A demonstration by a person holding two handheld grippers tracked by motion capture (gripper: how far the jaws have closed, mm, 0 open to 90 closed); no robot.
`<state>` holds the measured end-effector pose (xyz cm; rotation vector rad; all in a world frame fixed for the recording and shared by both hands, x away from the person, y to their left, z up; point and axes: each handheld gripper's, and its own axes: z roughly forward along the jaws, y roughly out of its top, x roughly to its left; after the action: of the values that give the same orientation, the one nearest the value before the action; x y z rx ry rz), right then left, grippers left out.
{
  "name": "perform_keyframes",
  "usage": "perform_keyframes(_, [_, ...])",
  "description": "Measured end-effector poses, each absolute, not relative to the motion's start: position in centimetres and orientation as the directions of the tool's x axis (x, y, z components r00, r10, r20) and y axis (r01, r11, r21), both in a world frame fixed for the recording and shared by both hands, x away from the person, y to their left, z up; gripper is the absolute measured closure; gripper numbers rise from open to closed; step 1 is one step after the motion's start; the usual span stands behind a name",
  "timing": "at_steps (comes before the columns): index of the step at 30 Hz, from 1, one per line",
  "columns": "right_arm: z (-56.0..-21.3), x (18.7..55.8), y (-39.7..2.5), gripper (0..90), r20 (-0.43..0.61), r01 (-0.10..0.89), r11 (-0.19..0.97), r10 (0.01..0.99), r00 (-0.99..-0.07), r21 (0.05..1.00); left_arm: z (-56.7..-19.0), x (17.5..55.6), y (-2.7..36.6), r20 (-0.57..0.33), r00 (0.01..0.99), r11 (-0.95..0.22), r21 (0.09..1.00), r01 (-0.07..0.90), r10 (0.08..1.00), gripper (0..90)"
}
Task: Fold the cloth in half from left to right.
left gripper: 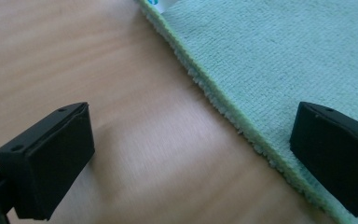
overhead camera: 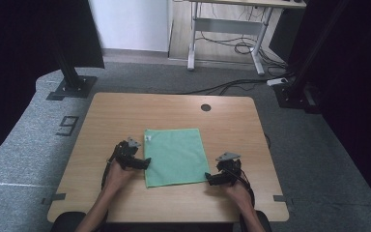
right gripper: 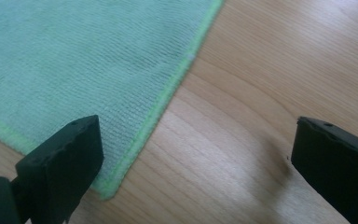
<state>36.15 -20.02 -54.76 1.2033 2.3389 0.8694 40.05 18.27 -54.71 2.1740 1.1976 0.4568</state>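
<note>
Both grippers, left (overhead camera: 147,163) and right (overhead camera: 206,177), jaws apart, at nine and four o'clock edges of green cloth (overhead camera: 175,155), flat mid-table (overhead camera: 116,111). Nothing gripped; folding apparently unstarted.

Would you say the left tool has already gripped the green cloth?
No, the left tool is open, its jaws straddling the green cloth edge without pinching it.

A light wooden table (overhead camera: 125,111) stands on grey carpet (overhead camera: 24,145). Behind it, a white-framed desk (overhead camera: 227,29) over tangled cables (overhead camera: 236,46), a white wall (overhead camera: 130,24), and what look like dark curtains (overhead camera: 24,43) at both sides.
</note>
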Motion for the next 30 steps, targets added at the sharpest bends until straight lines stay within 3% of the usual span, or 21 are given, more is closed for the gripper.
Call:
perform_keyframes(10, [-54.8, 36.7, -21.6, 2.3, -0.037, 0.619, 0.407, 0.853, -0.521, 0.671, -54.4, 38.2, 17.4, -0.001, 0.584, -0.457, 0.623, 0.635, 0.811, 0.0])
perform_keyframes(30, [-55.2, 36.9, -22.0, 0.0, 0.012, 0.637, 0.368, 0.860, -0.510, 0.678, -51.8, 44.9, 18.6, 0.050, 0.501, -0.398, 0.678, 0.618, 0.864, 5.7])
